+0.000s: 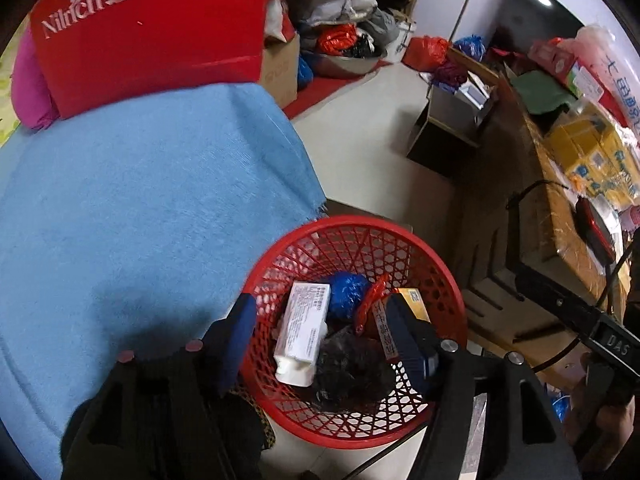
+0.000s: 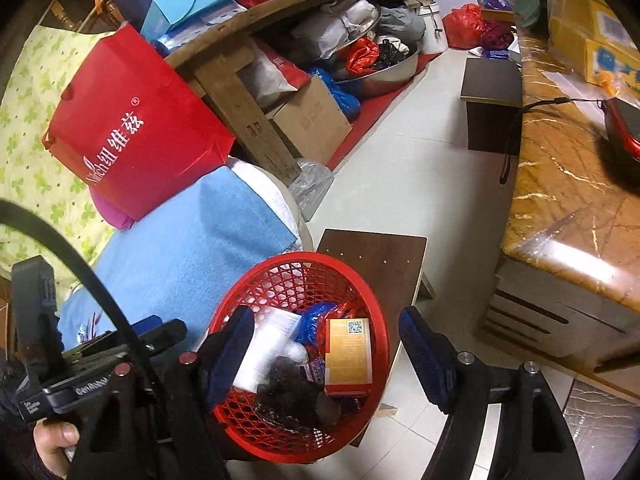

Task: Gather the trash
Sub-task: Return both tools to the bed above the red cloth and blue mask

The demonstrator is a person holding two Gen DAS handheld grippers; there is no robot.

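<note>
Hovering over the red basket [image 1: 448, 280], both tongs [image 1: 324, 340] [image 2: 326, 354] spread, pinching nothing.

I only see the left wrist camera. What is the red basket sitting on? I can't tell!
Observer: In the right wrist view the red basket stands on a low, dark brown wooden stool.
Operator: There's a yellowish box hiding behind a blue finger. What is it?
Observer: The right wrist view shows all of it: an orange box with a QR code, lying on top of the trash by the basket's wall.
Operator: Is the other hand holding any trash?
Observer: No. The right hand-held gripper is open above the basket, with nothing between its pads.
</note>
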